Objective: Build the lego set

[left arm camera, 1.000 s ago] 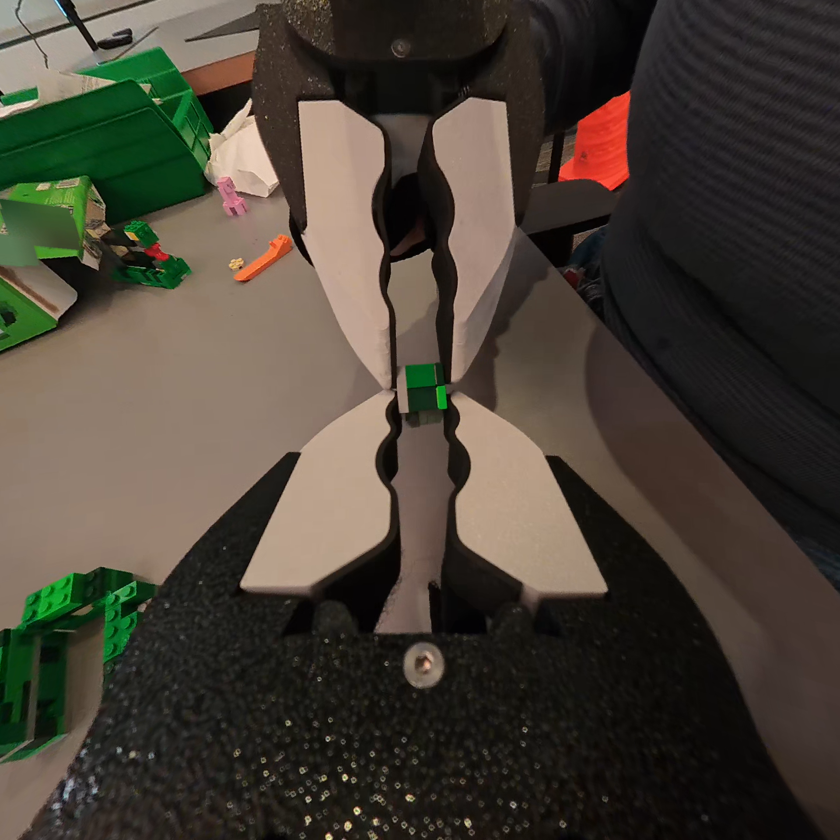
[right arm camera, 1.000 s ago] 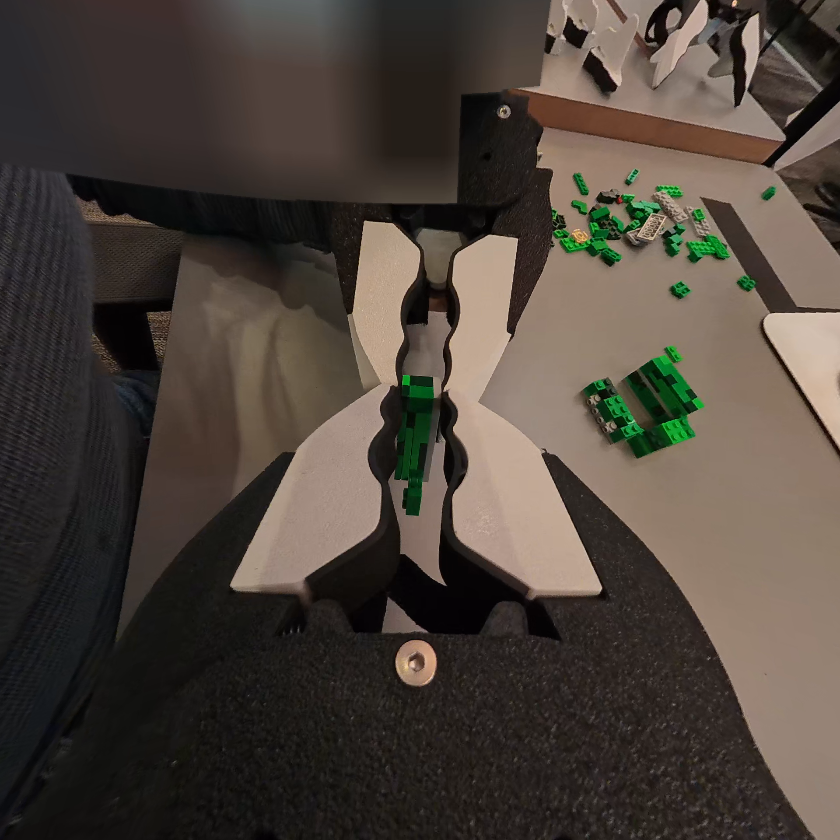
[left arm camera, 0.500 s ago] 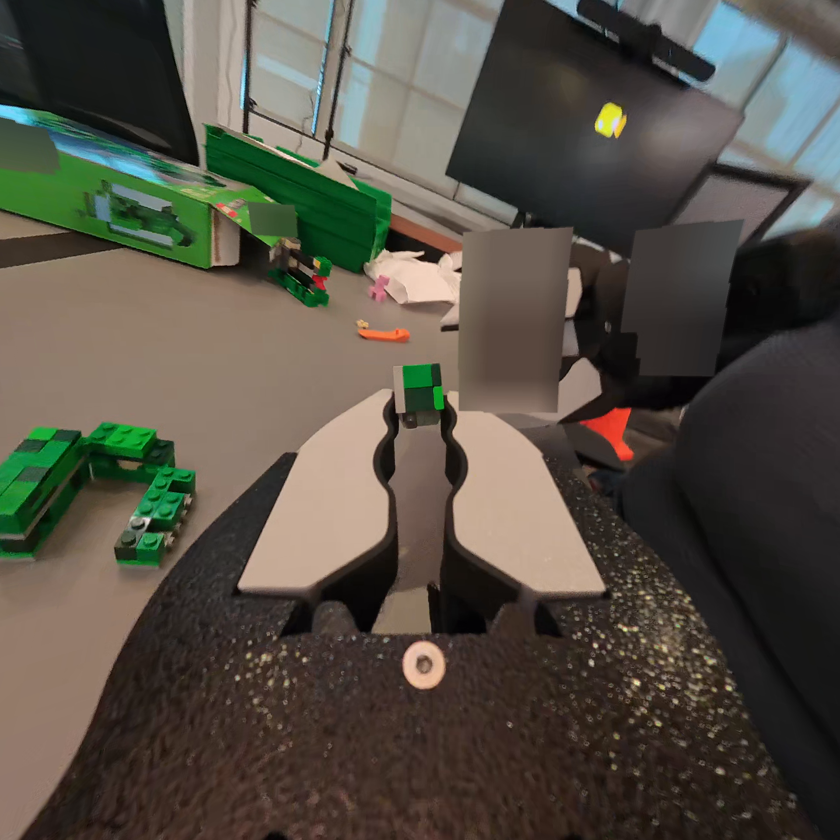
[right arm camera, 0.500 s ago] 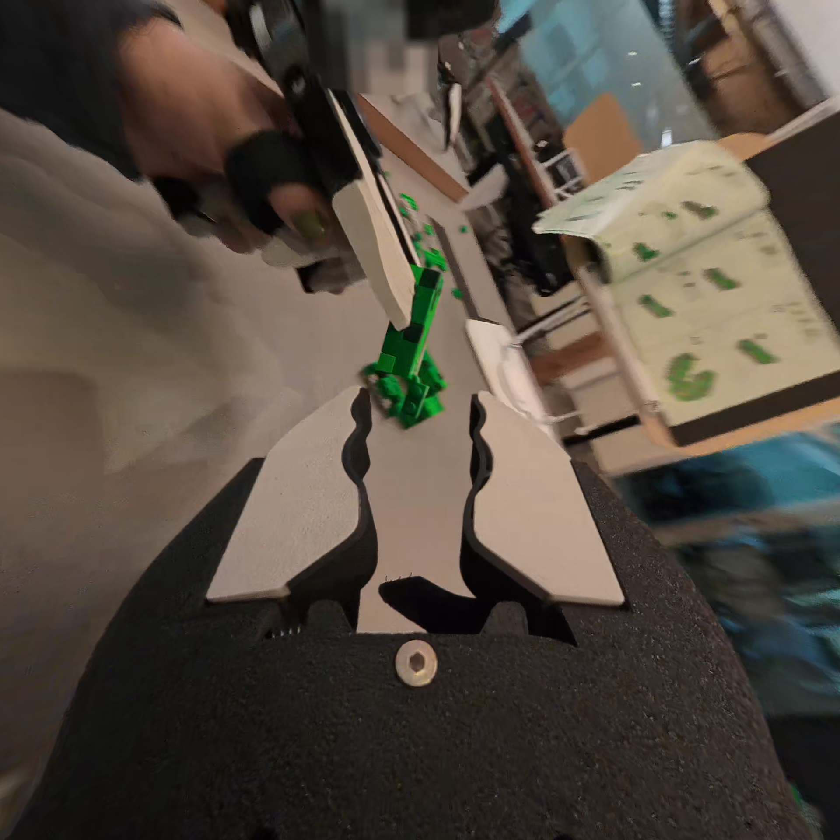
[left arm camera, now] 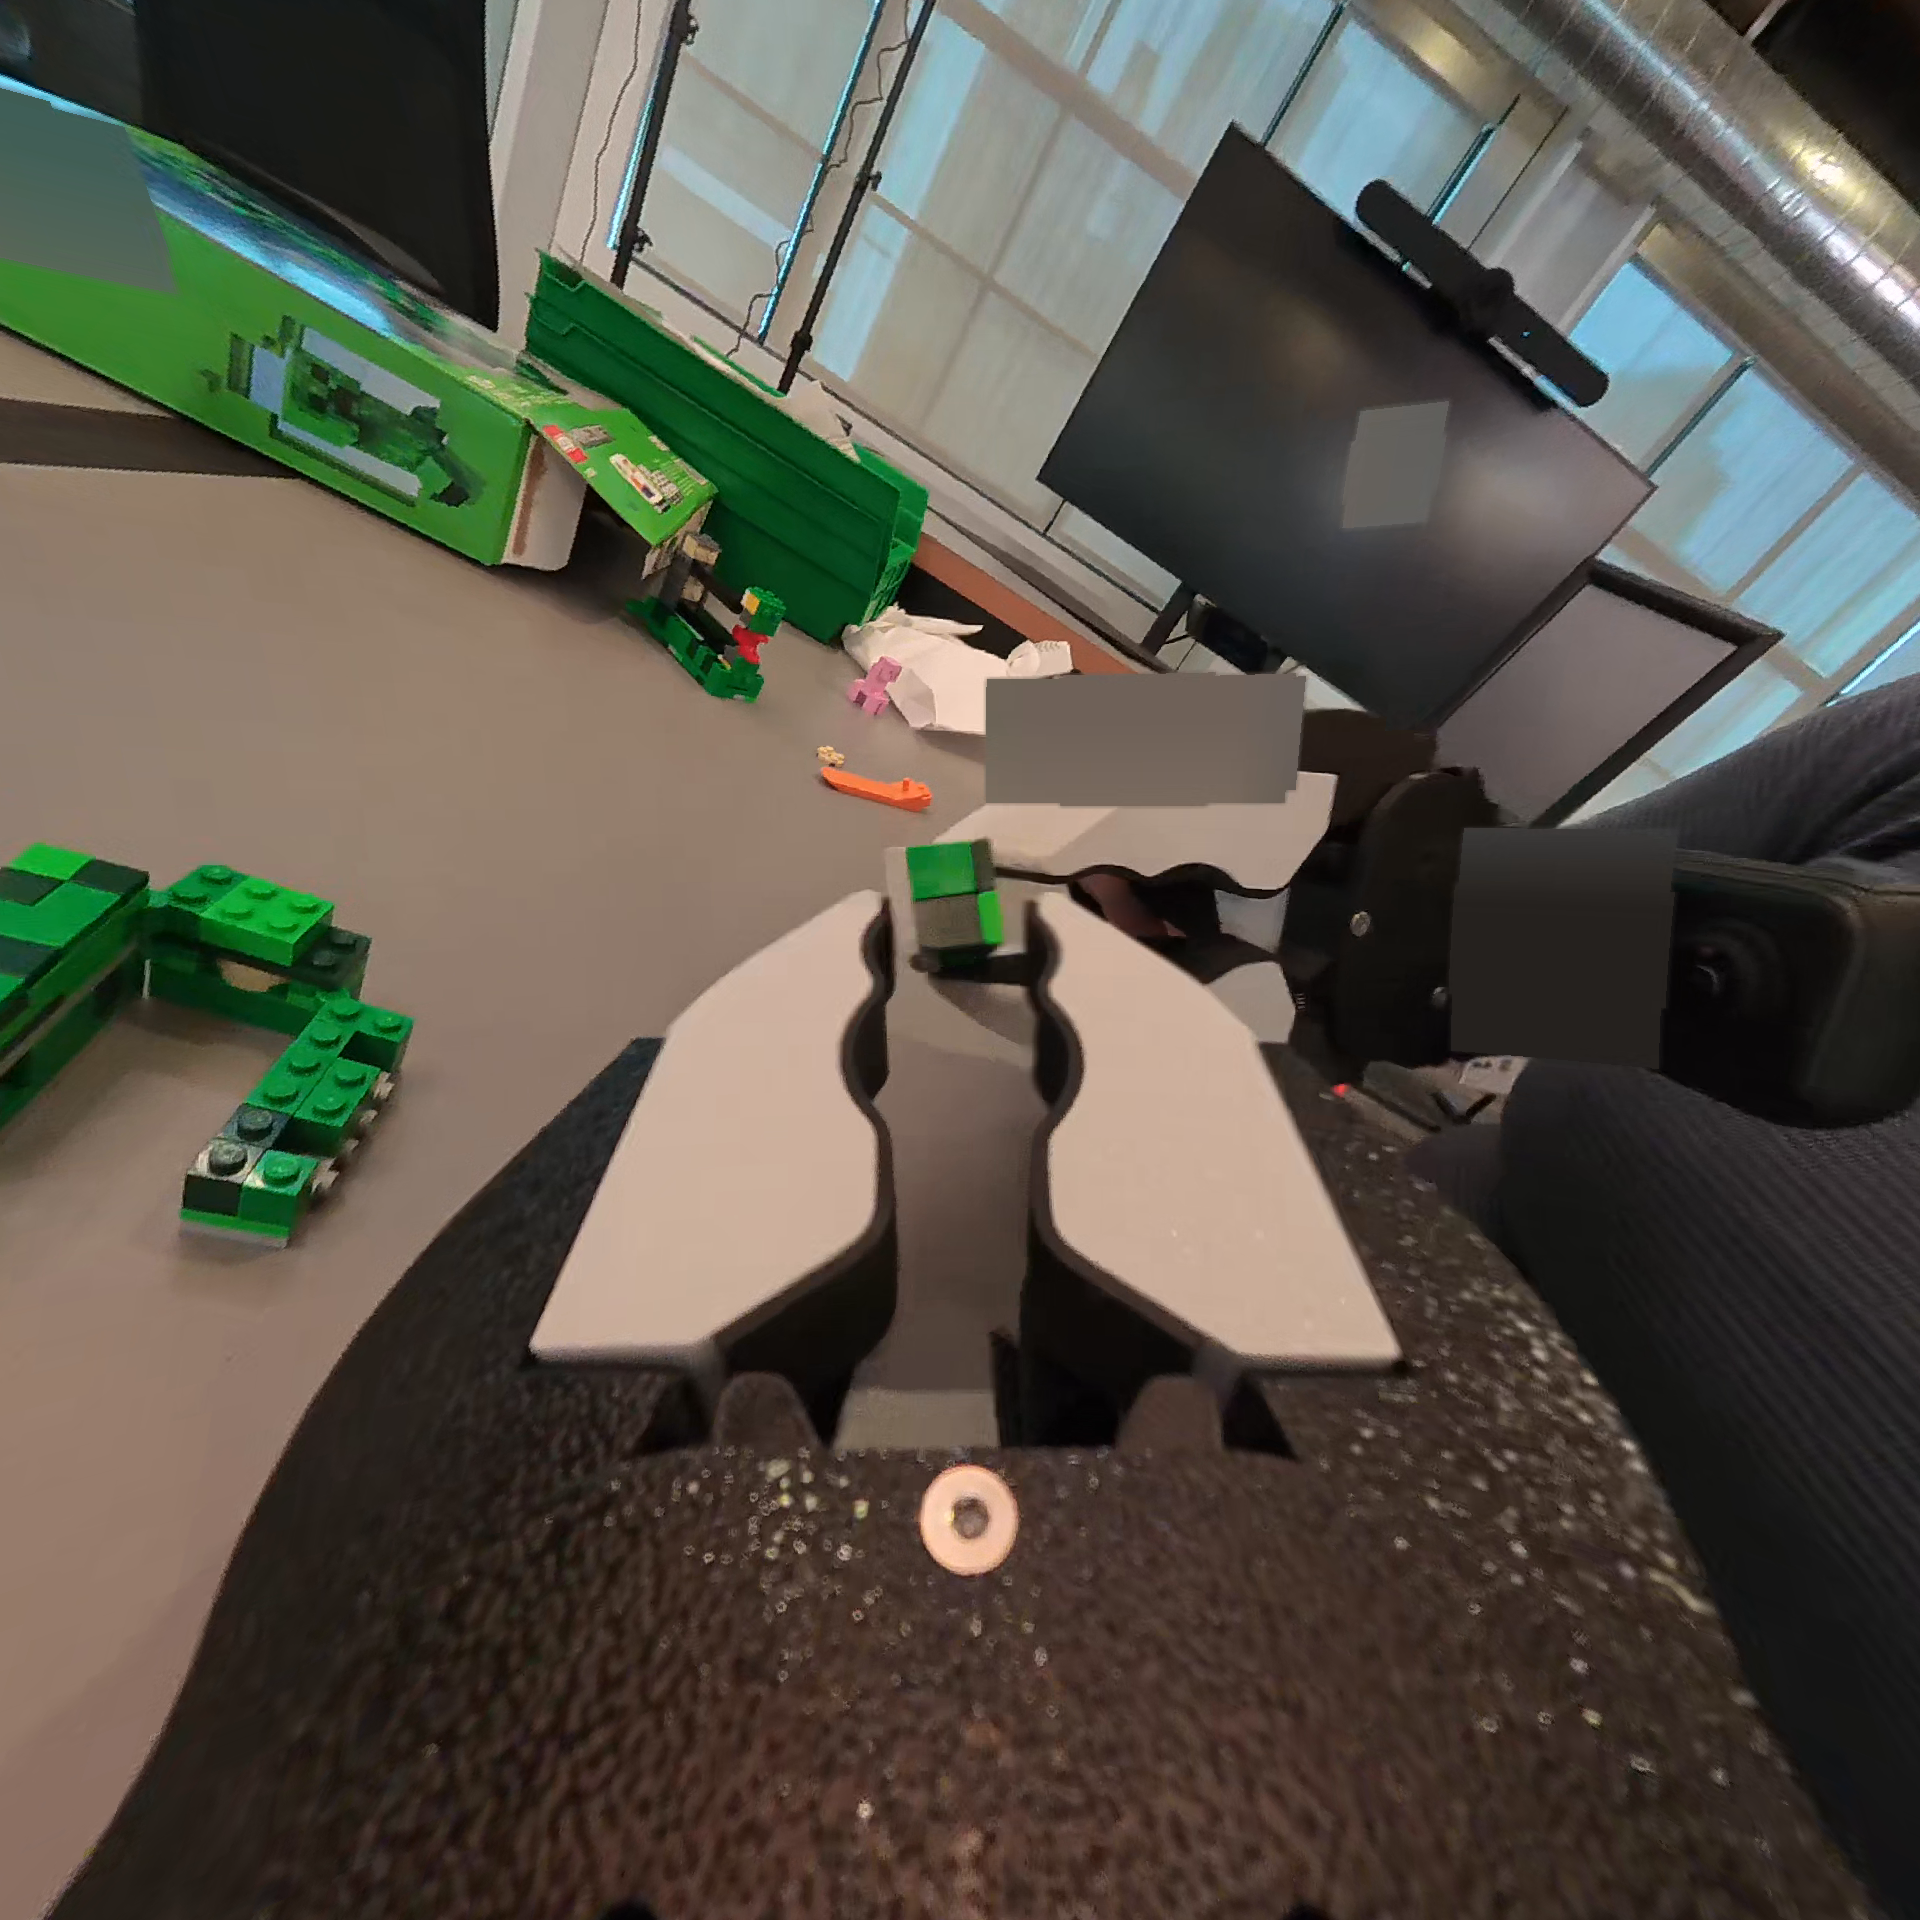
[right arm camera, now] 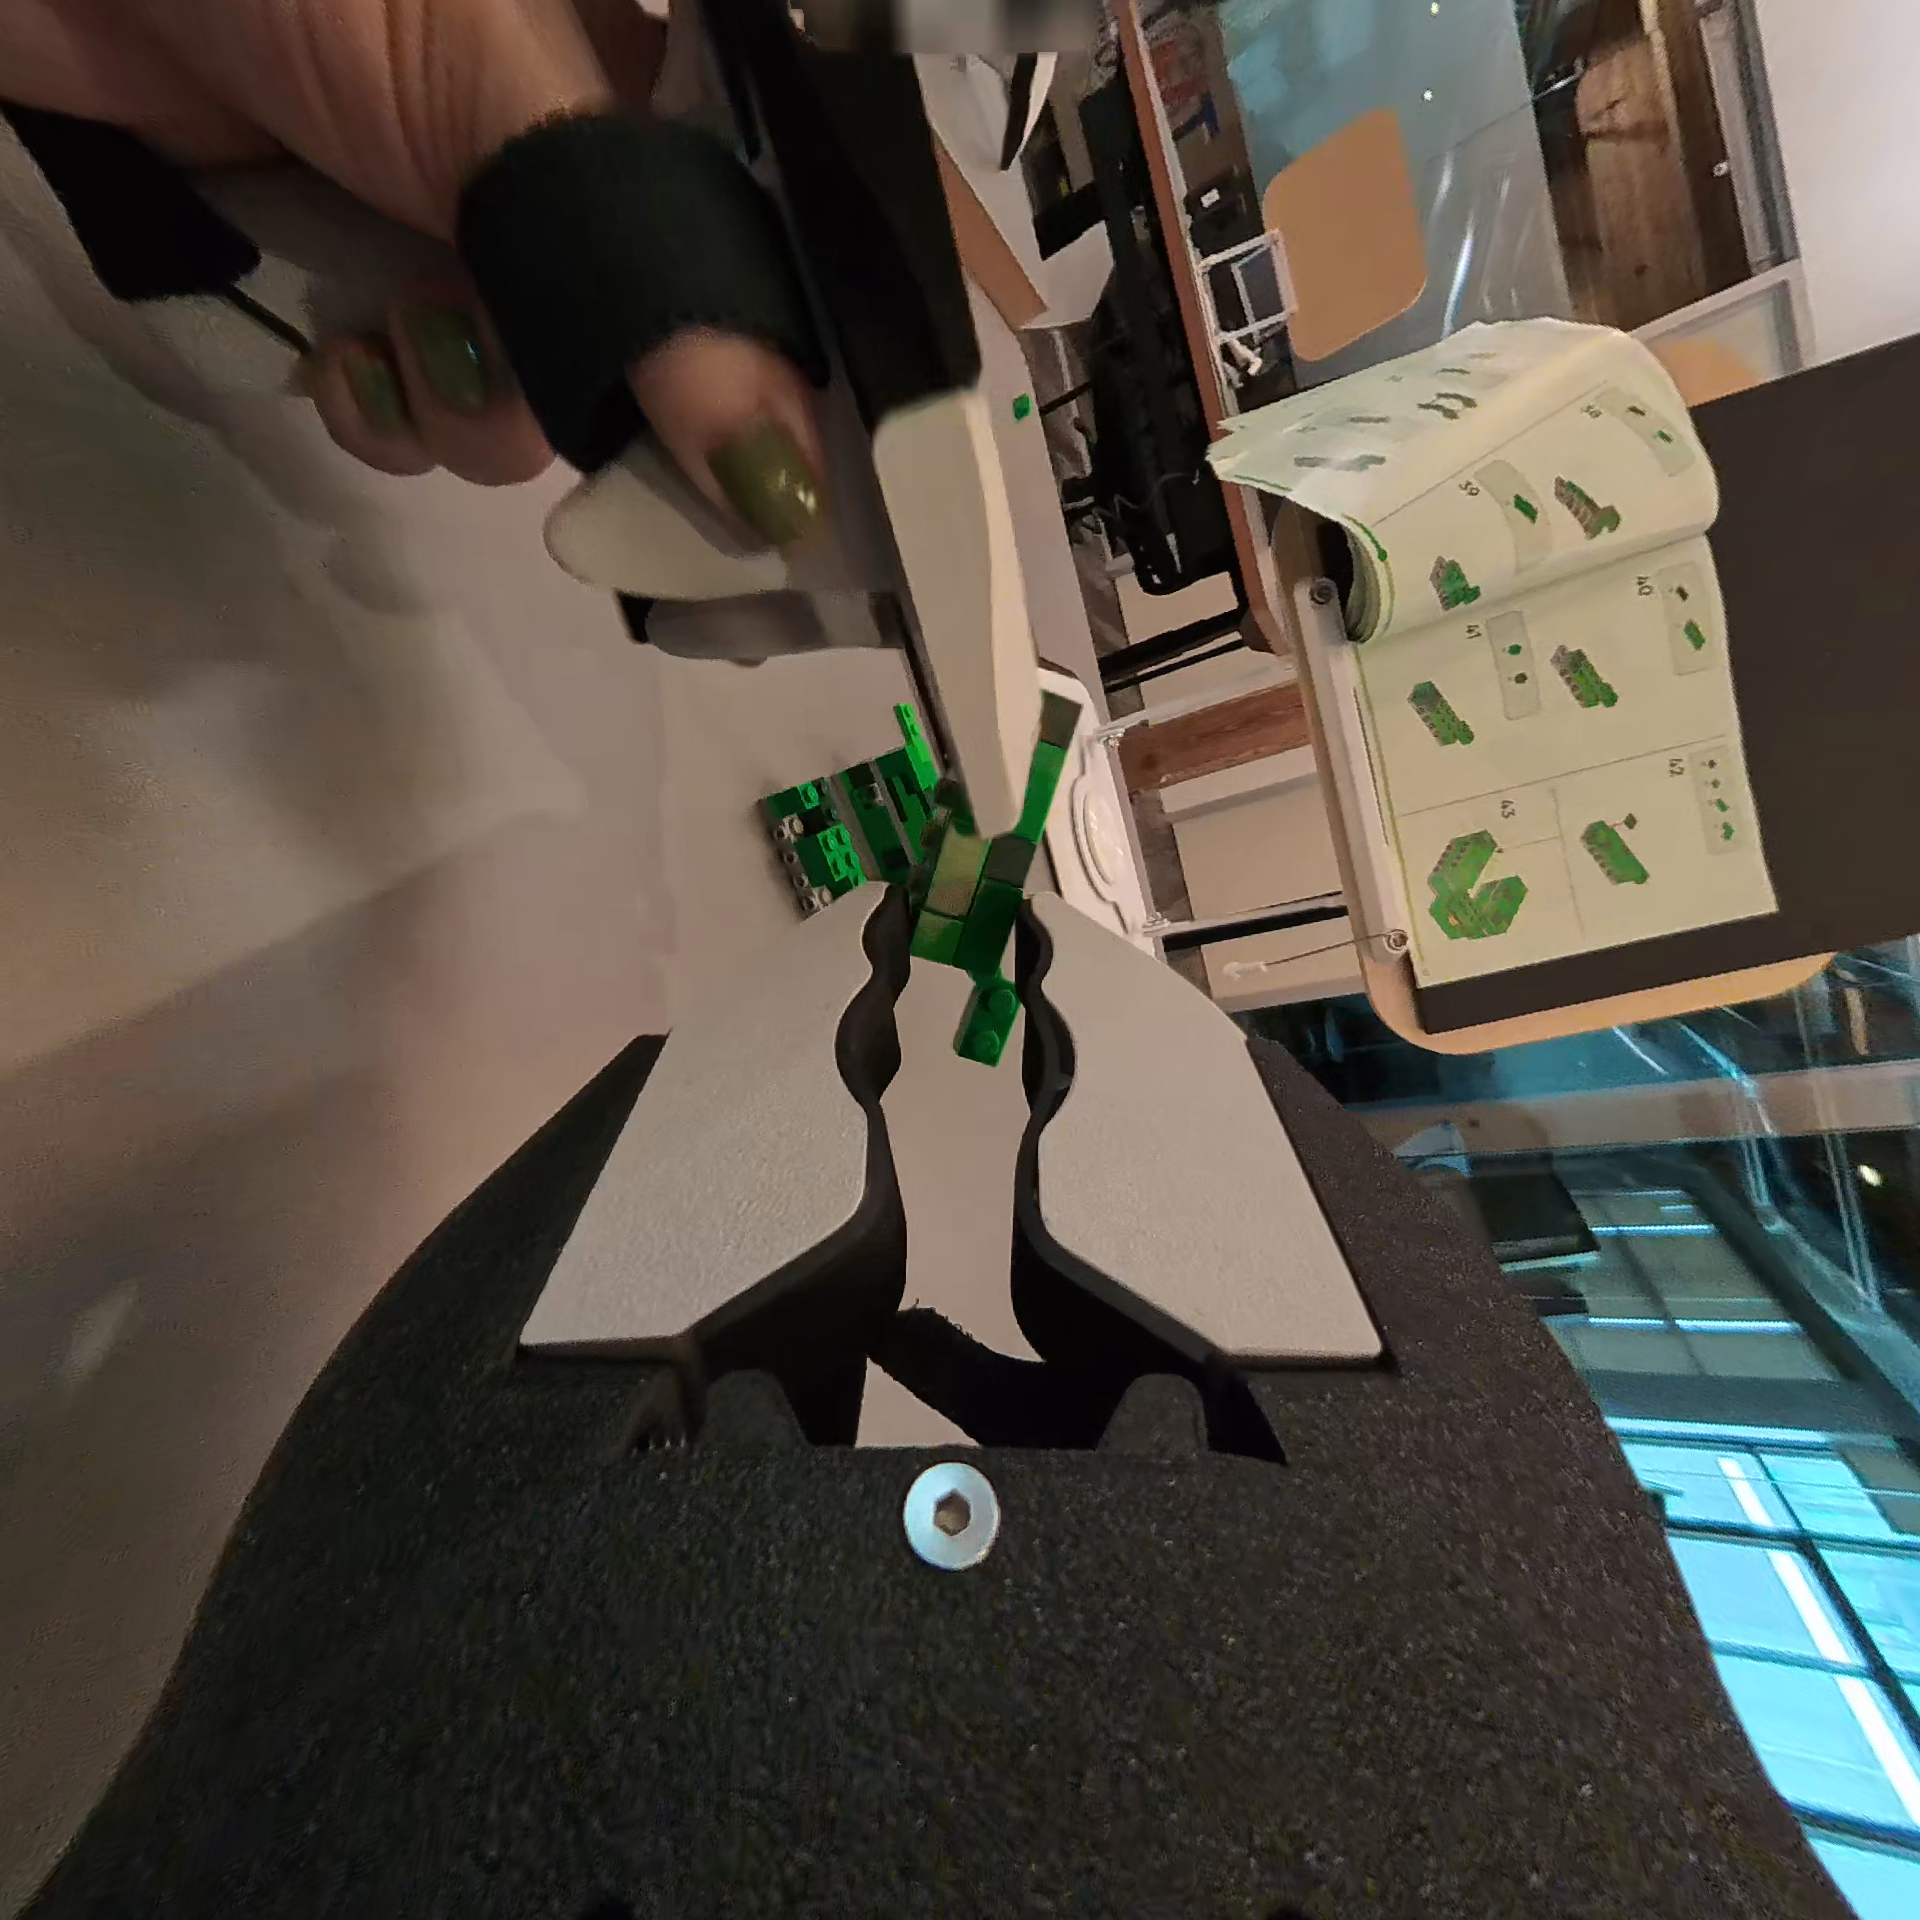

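Since 1 second ago, both grippers have been swung up from tip-to-tip over the table. A small green brick assembly is clamped between the left gripper tips, raised above the table. Around it the right gripper jaws are closed too, though contact is blurred. A larger green build lies at left.

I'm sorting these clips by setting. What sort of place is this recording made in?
Probably an office or meeting room. A large dark wall screen with a camera bar on top hangs before tall windows, and the grey table carries a green set box and a part-built green model.
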{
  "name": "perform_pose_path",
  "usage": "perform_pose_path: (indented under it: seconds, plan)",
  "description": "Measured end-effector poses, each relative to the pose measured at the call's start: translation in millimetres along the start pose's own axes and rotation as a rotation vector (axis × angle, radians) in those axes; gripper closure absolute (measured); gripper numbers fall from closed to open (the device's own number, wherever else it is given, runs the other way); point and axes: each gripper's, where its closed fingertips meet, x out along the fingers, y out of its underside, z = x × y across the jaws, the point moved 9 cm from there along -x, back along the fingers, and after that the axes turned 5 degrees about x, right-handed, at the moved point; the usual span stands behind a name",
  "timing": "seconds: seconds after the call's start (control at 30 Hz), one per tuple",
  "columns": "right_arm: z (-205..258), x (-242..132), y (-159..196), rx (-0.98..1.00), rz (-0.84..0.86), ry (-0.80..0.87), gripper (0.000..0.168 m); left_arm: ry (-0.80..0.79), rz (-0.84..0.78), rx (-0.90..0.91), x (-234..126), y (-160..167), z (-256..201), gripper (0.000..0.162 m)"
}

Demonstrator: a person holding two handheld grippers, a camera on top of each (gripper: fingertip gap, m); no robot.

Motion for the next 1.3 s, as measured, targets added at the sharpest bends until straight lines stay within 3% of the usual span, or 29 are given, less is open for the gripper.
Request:
perform_pose_path:
  seconds: [0.1,0.17,0.27,0.47,0.73,0.8,0.97,1.13,1.3]
  plan:
    - [-9,2,10,0.022,0.031,-0.101,0.150,-0.085,-0.032,0.017,-7,-8,5,0.083]
    - [-13,6,22,0.048,0.070,-0.284,0.150,-0.201,-0.098,0.091,-19,-16,9,0.070]
    - [-18,7,36,0.042,0.112,-0.589,0.150,-0.359,-0.173,0.195,-37,-25,13,0.070]
    - [-16,14,49,-0.034,0.180,-0.956,0.150,-0.488,-0.140,0.241,-43,-21,22,0.073]
    - [2,24,57,-0.034,0.189,-1.117,0.150,-0.516,-0.028,0.285,-35,-13,27,0.072]
    - [1,21,56,0.004,0.171,-1.136,0.139,-0.524,-0.025,0.294,-34,-13,27,0.070]
    - [-30,12,63,0.225,0.019,-0.979,0.132,-0.546,-0.041,0.306,-35,-13,28,0.067]
    - [-63,30,100,0.690,-0.227,-0.449,0.133,-0.586,-0.048,0.379,-33,-10,27,0.071]
    - [-65,52,117,0.777,-0.279,-0.060,0.133,-0.719,-0.032,0.594,-28,-7,23,0.081]
